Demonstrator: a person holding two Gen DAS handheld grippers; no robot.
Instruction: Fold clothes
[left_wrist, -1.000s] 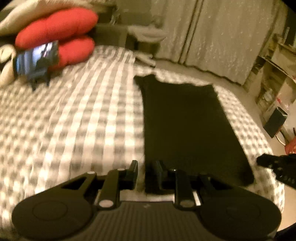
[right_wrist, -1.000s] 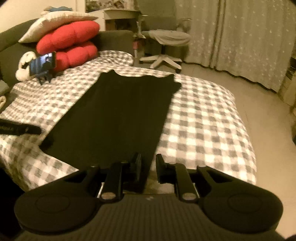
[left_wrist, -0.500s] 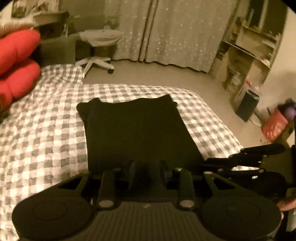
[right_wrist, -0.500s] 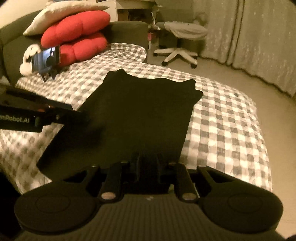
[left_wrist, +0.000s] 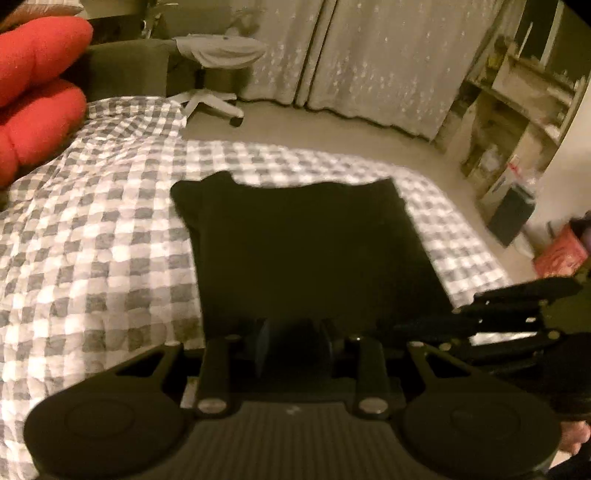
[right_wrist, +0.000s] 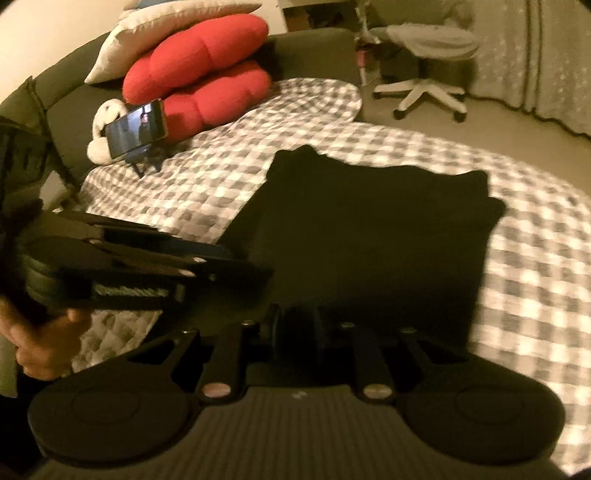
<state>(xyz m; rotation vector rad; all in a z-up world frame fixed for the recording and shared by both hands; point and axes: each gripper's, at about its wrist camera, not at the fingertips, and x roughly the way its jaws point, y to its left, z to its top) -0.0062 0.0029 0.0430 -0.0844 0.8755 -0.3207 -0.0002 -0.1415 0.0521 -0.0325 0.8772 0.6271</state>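
Both hand-held grippers (left_wrist: 295, 338) (right_wrist: 297, 332) pinch blk garment (left_wrist: 306, 251) edge; R opening.

Black garment (left_wrist: 310, 251): matt cloth, smooth, flat on checked bedcover (left_wrist: 103, 236); bedcover: grey-white woven cloth, faintly quilted and wrinkled left of garment; left gripper (left_wrist: 295, 347): matt black plastic, ribbed body, small shiny metal screw heads; right gripper (right_wrist: 295, 332): same matt plastic and metal screws; red cushions (right_wrist: 199, 74) beyond garment's far-left corner: plush, fuzzy fabric; phone (right_wrist: 136, 129) in front of cushions: glossy glass screen; curtains (left_wrist: 369, 55) beyond garment: thin speckled cloth; floor (left_wrist: 332, 136): matt.
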